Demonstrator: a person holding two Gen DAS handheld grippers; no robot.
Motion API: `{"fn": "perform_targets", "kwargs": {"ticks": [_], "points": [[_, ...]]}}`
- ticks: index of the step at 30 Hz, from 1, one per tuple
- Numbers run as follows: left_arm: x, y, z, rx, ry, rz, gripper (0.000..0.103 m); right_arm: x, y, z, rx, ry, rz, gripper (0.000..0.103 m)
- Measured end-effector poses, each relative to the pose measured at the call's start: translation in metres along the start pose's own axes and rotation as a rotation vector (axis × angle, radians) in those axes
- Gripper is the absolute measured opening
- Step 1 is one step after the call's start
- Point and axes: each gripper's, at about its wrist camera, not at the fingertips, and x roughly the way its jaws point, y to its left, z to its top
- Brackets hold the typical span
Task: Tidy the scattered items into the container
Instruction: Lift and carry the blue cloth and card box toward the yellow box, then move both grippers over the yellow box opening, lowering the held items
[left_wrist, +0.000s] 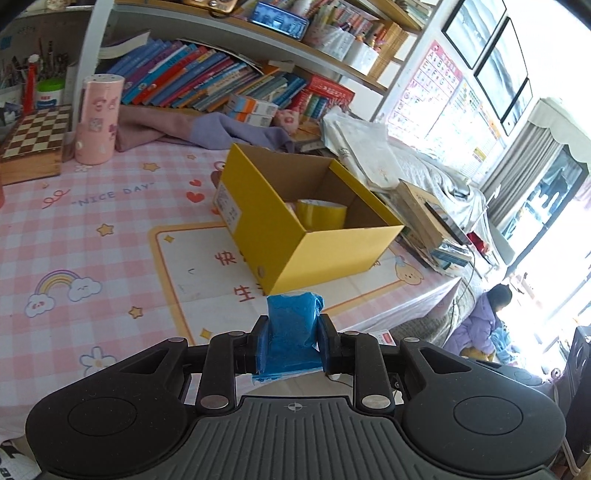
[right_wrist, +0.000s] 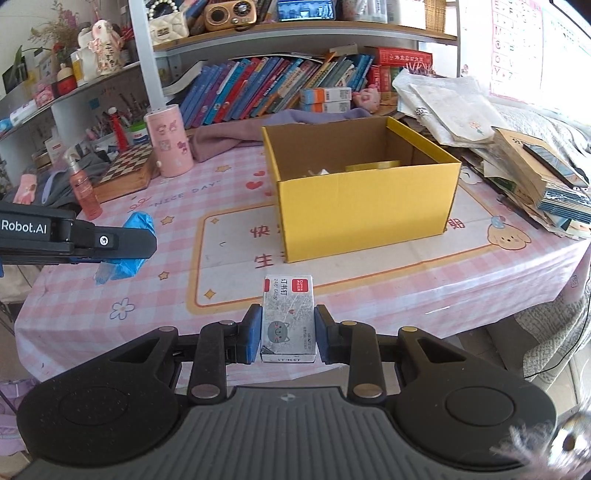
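Before one yellow box (right_wrist: 364, 206), left fingers (left_wrist: 263, 347) clamp one blue packet (left_wrist: 291, 332), right fingers (right_wrist: 253, 338) one staple box (right_wrist: 288, 319).

Yellow box (right_wrist: 364, 206), blue bag (left_wrist: 291, 332), pink-checked tablecloth (right_wrist: 480, 266), grey staple pkt (right_wrist: 288, 317).

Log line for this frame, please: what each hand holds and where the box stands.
left tongs: shut on blue packet | right tongs: shut on staple box | yellow box: open, ahead | both items: not yet in
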Motion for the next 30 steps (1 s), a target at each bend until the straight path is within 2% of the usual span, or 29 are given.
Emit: {"fn": "perform_targets", "kwargs": {"ticks": [12,30], "points": [[0.037,-0.038,0.008,0.065,0.05,-0.051,0.025,0.0,-0.047,-0.001,0.077,0.01,-0.059,0.028],[0.086,-0.075,0.024,0.063,0.086,-0.032,0.025,0.026,-0.1,0.02,0.081,0.043,-0.026,0.028]]}}
